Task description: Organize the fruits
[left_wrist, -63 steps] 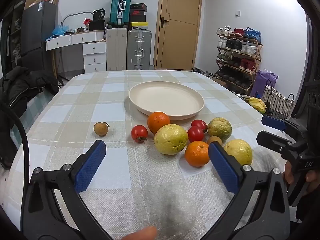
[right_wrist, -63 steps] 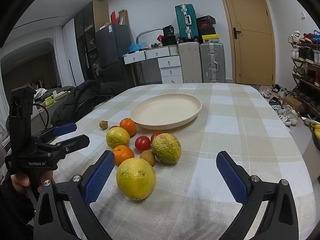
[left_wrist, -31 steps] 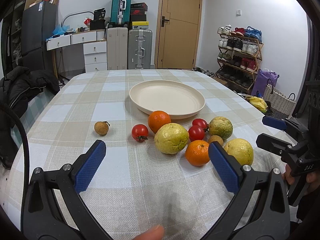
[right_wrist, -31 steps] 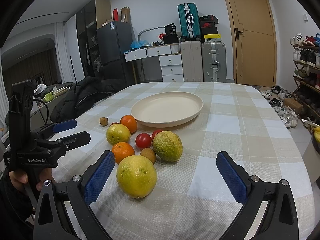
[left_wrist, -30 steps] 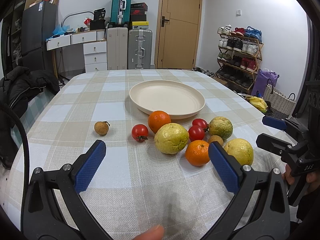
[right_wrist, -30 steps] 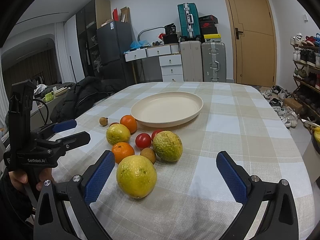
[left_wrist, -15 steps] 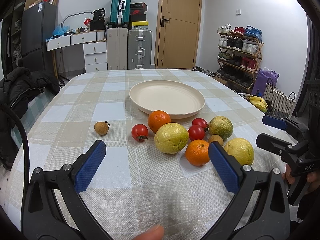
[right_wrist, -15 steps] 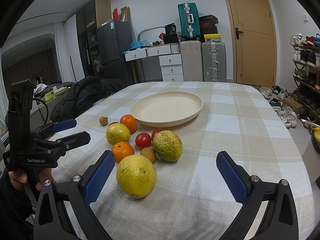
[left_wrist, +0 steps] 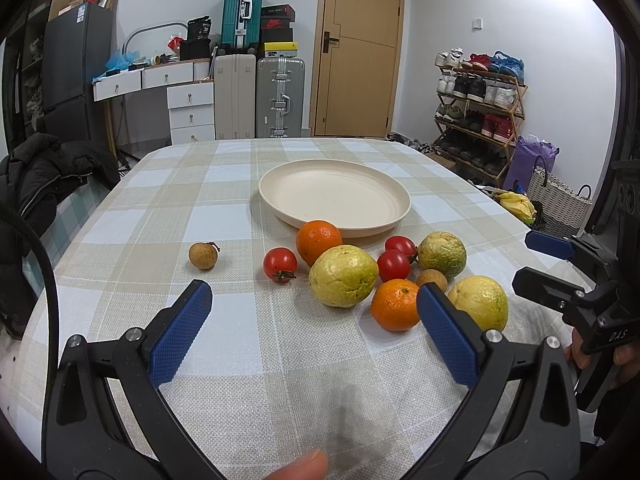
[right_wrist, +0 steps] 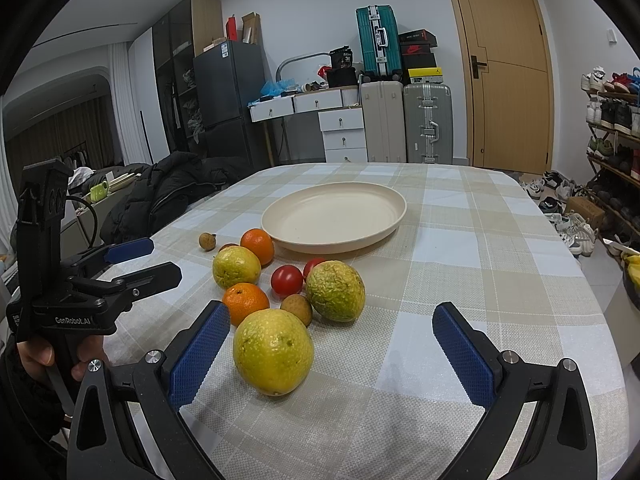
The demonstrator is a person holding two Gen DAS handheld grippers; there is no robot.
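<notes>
Left wrist view has the left gripper (left_wrist: pixel 314 322) hanging low over the checked tablecloth (left_wrist: pixel 224 216), jaws spread wide with nothing between them, so I'd guess it's just lining up before picking anything. The cream plate (left_wrist: pixel 280 216) sits bare in the middle of the frame, and all the fruit is bunched just below its near rim, which looks like a pile waiting to get sorted onto it: two oranges (left_wrist: pixel 319 236), three tomatoes (left_wrist: pixel 280 265), and three big yellow-green citrus (left_wrist: pixel 343 275). One small brown longan-looking fruit (left_wrist: pixel 203 255) sits off alone at centre left, well apart from the rest. In the right wrist view the right gripper (right_wrist: pixel 332 350) is also gaping wide and empty, and the nearest yellow citrus (right_wrist: pixel 273 356) sits low in the frame close to its left pad, so that's probably the first grab. Readable text: "GenRobot.AI" on the other gripper's body at lower left in the right view, "DAS" on the one at lower right in the left view. The boxes stacked on the suitcases are too small to read.
</notes>
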